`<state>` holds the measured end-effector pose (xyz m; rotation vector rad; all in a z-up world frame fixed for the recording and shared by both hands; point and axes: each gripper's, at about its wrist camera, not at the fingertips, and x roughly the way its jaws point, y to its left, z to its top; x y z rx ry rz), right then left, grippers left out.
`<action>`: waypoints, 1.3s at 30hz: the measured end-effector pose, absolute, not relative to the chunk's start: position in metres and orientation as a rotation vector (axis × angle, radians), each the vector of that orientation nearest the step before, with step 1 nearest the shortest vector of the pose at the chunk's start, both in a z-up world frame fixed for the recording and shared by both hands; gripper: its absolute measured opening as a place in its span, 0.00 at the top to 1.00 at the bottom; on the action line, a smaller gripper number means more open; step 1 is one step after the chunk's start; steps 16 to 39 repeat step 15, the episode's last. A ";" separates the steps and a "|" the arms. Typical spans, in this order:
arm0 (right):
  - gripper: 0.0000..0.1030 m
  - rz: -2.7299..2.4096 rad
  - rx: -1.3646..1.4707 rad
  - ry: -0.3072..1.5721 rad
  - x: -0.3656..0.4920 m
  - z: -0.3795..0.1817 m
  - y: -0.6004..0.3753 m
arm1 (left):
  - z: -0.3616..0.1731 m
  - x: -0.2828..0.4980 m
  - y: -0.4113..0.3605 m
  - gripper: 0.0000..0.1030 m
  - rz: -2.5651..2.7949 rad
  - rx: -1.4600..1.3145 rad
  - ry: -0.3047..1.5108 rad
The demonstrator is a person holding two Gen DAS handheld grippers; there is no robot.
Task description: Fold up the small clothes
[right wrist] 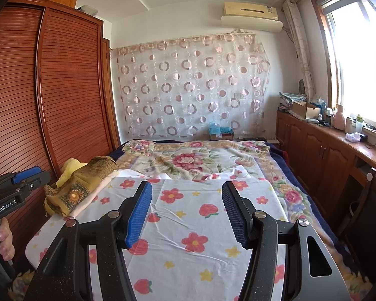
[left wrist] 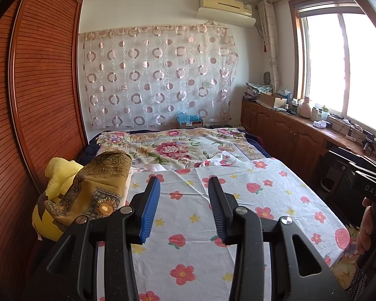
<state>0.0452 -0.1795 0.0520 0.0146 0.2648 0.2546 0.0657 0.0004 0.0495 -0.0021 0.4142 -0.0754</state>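
Note:
A mustard-brown patterned garment lies crumpled at the bed's left edge, on top of a yellow plush toy. In the right wrist view the garment sits left of and beyond the fingers. A white cloth printed with flowers and strawberries is spread flat on the bed under both grippers. My left gripper hovers over this cloth, open, with nothing between its blue pads. My right gripper hovers beside it, open wider and empty too.
A slatted wooden wardrobe stands close along the bed's left side. Low wooden cabinets with cluttered tops run under the window on the right. A floral blanket covers the far half of the bed. A hand holds the left gripper's handle.

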 end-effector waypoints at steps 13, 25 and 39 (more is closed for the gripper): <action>0.42 0.259 0.014 0.265 0.046 0.052 -0.184 | 0.049 0.065 0.000 0.60 -0.074 -0.002 0.413; 0.42 0.260 0.013 0.265 0.046 0.052 -0.184 | 0.049 0.065 -0.001 0.60 -0.075 -0.002 0.413; 0.42 0.260 0.013 0.265 0.046 0.052 -0.184 | 0.049 0.065 -0.001 0.60 -0.075 -0.002 0.413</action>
